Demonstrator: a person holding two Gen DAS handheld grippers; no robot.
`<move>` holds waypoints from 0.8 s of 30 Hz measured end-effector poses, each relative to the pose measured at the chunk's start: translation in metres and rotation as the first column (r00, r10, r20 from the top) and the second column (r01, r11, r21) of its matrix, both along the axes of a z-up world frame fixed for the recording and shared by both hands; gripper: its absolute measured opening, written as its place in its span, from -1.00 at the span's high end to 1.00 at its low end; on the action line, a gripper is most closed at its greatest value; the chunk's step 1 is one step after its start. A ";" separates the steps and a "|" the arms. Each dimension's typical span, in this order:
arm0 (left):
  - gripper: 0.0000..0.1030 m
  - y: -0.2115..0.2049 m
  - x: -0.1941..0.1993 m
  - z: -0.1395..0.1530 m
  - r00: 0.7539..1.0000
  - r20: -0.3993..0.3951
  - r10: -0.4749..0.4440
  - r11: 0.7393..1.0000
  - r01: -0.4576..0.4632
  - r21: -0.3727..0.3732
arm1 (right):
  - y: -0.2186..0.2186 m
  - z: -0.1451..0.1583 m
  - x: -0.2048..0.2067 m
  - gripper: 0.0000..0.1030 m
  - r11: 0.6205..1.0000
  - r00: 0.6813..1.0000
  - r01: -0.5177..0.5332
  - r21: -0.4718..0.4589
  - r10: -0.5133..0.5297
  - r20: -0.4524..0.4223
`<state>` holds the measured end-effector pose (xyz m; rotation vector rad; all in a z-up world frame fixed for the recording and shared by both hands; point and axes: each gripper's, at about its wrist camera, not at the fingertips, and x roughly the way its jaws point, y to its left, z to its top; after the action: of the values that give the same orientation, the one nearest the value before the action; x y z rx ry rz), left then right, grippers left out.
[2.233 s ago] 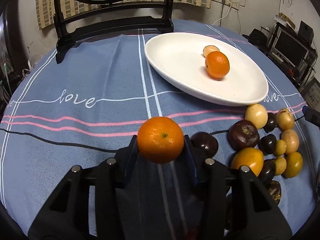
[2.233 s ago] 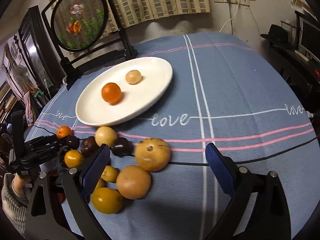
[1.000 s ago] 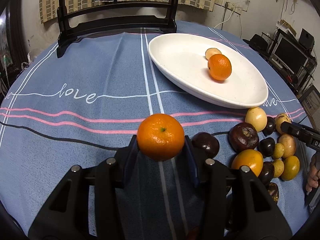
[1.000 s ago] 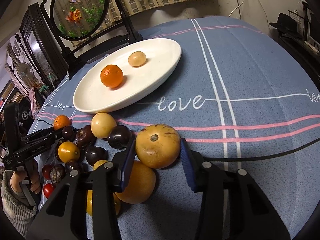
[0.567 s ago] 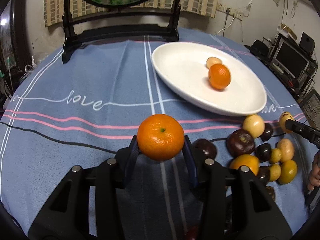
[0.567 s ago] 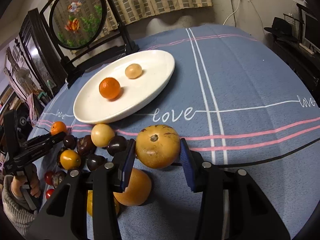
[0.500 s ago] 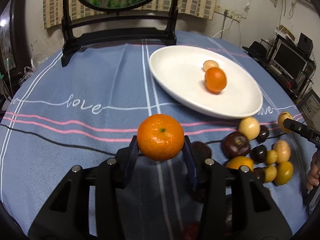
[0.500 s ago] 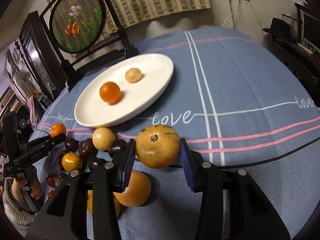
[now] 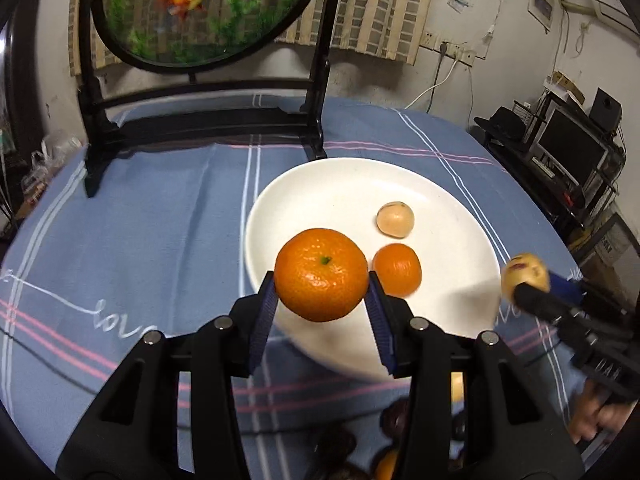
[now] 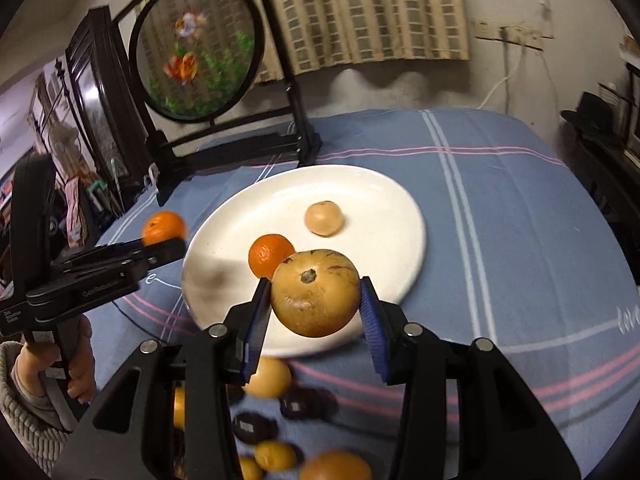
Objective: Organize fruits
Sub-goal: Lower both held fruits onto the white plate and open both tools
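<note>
At the centre of the left wrist view, the left gripper [image 9: 322, 306] is clamped on a mandarin [image 9: 321, 274], its blue pads pressed against both sides of the fruit, which sits in front of the near rim of the white plate [image 9: 280, 204]. On that plate lie a smaller orange [image 9: 397, 269] just right of the held fruit and, above it, a pale round fruit [image 9: 395, 219]. At the right edge of the same view the right gripper [image 9: 532, 284] shows side-on with a yellowish fruit at its tip. In the right wrist view, lower centre, the right gripper holds a tan, speckled passion fruit [image 10: 315, 293] between its blue pads, in front of the plate's near edge. At the left of that view the left gripper and its mandarin appear beside the plate's left rim. Along the bottom of that frame, blurred dark and yellow fruits [image 10: 268, 377] lie on the blue tablecloth [image 10: 520, 220]. A round fish screen on a black stand [image 10: 196, 46] occupies the upper left.
</note>
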<state>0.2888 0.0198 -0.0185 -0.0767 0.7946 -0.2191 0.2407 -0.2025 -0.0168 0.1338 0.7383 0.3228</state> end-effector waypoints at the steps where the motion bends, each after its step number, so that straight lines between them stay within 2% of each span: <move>1: 0.13 -0.001 0.006 -0.004 1.000 -0.010 0.002 1.000 -0.002 0.000 | 0.006 -0.003 0.007 0.14 1.000 1.000 -0.008 -0.009 0.008 -0.008; 8: 0.11 -0.005 0.033 -0.032 0.997 -0.077 -0.024 1.000 0.026 0.013 | 0.024 -0.022 0.036 0.11 0.993 0.998 -0.044 -0.112 0.038 -0.058; 10: 0.07 -0.007 0.034 -0.034 0.997 -0.072 -0.029 0.999 0.031 0.028 | 0.025 -0.026 0.039 -0.01 0.992 0.997 -0.044 -0.120 0.035 -0.075; 11: 0.01 -0.008 0.034 -0.033 0.997 -0.066 -0.034 0.999 0.036 0.030 | 0.023 -0.025 0.039 -0.26 0.991 0.997 -0.031 -0.127 0.023 -0.067; 13: -0.14 -0.010 0.031 -0.031 0.998 -0.050 -0.039 0.998 0.041 0.037 | 0.020 -0.021 0.036 -0.29 0.992 0.999 -0.021 -0.128 0.017 -0.032; 20: -0.21 -0.005 0.016 -0.013 0.999 -0.001 -0.039 0.999 0.039 0.029 | 0.006 0.003 0.023 -0.29 0.996 1.000 -0.005 -0.091 0.008 0.028; 24: -0.30 0.005 -0.009 0.005 0.999 0.043 -0.014 1.000 0.013 0.015 | -0.001 0.018 0.005 -0.30 0.998 0.998 0.005 -0.059 -0.002 0.060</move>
<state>0.2796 0.0252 -0.0132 -0.0524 0.7534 -0.2272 0.2461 -0.2032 0.0011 0.0697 0.6873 0.3001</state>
